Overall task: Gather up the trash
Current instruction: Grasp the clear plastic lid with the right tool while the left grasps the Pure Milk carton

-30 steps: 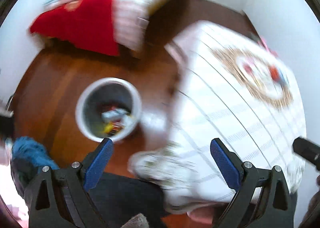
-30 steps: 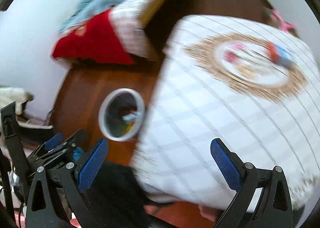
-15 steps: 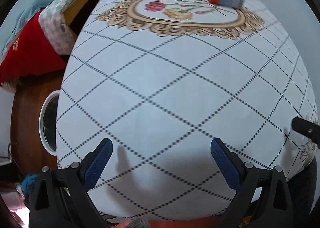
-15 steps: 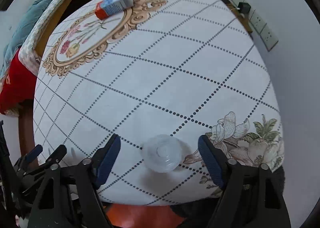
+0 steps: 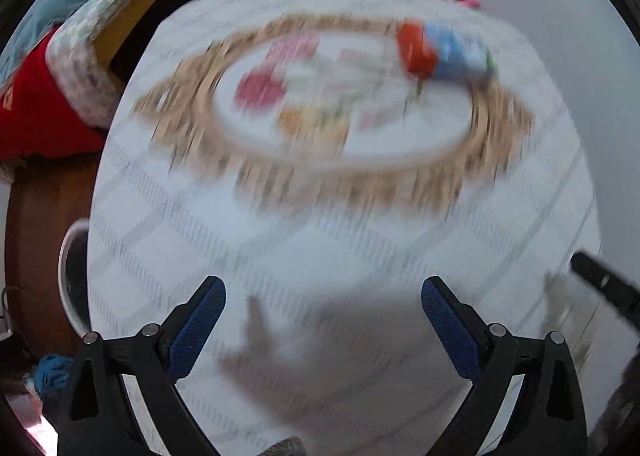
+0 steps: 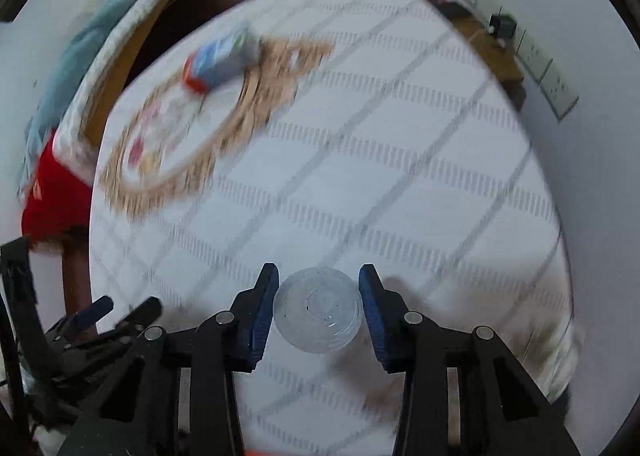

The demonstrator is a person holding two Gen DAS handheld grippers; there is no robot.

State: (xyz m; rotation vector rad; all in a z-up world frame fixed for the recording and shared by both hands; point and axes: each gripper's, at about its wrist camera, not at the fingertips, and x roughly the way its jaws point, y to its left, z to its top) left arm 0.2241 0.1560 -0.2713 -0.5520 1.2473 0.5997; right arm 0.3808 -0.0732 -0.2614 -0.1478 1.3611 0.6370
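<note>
A clear plastic cup (image 6: 318, 310) stands on the white checked tablecloth (image 6: 400, 175) near its front edge. My right gripper (image 6: 319, 310) has its blue pads on either side of the cup, closed in tight against it. A red and blue carton (image 5: 442, 49) lies on the far floral medallion; it also shows in the right wrist view (image 6: 220, 61). My left gripper (image 5: 320, 320) is open and empty above the cloth. The white trash bin's rim (image 5: 66, 276) shows past the table's left edge.
A bed with red and blue bedding (image 5: 36, 95) stands at the left over a brown wood floor (image 5: 32, 223). A white wall with sockets (image 6: 556, 75) runs along the table's right side. My left gripper shows at the lower left of the right wrist view (image 6: 104, 320).
Both grippers swung from over the floor bin to over the table. The right gripper's fingers have narrowed around the clear cup. The left gripper moved further in over the table.
</note>
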